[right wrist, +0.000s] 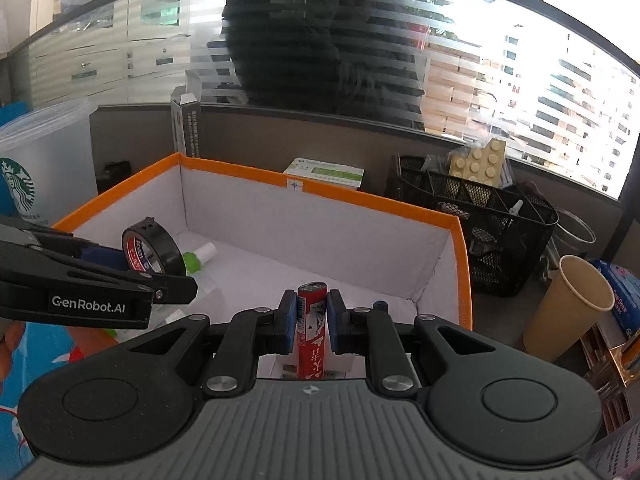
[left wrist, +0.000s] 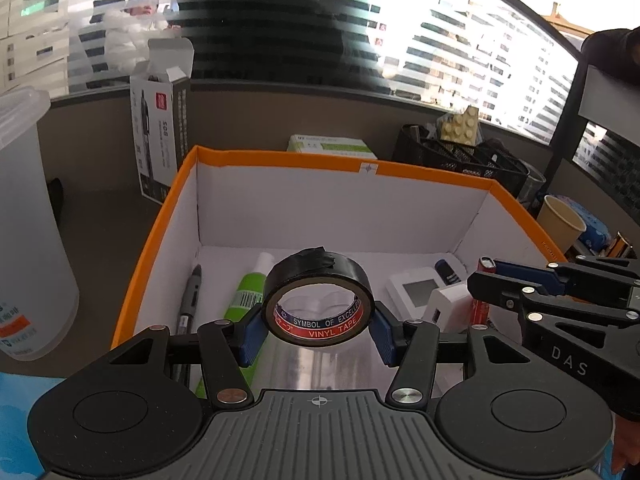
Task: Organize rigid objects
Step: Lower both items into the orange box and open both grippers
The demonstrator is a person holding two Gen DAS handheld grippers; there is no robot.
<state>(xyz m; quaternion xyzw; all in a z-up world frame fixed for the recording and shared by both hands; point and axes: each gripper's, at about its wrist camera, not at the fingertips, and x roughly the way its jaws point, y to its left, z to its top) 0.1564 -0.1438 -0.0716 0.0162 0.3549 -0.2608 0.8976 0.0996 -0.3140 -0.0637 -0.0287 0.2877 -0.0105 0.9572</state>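
An orange-rimmed white box (left wrist: 280,160) (right wrist: 240,172) fills the middle of both views. My left gripper (left wrist: 318,330) is shut on a black vinyl tape roll (left wrist: 318,280), held upright above the box's near half; the same tape roll (right wrist: 150,248) shows at the left of the right wrist view. My right gripper (right wrist: 312,318) is shut on a red battery (right wrist: 311,328), standing upright between the blue pads over the box's near right part; that battery (left wrist: 482,292) also appears at the right of the left wrist view. Inside lie a green bottle (left wrist: 246,292), a dark pen (left wrist: 190,300) and white devices (left wrist: 416,292).
A frosted plastic tub (left wrist: 28,220) stands left of the box. A dark product carton (left wrist: 160,136) is behind it. A black mesh organizer (right wrist: 480,216) with a cream brick piece, a paper cup (right wrist: 568,308) and a green-white packet (right wrist: 324,172) sit right and behind.
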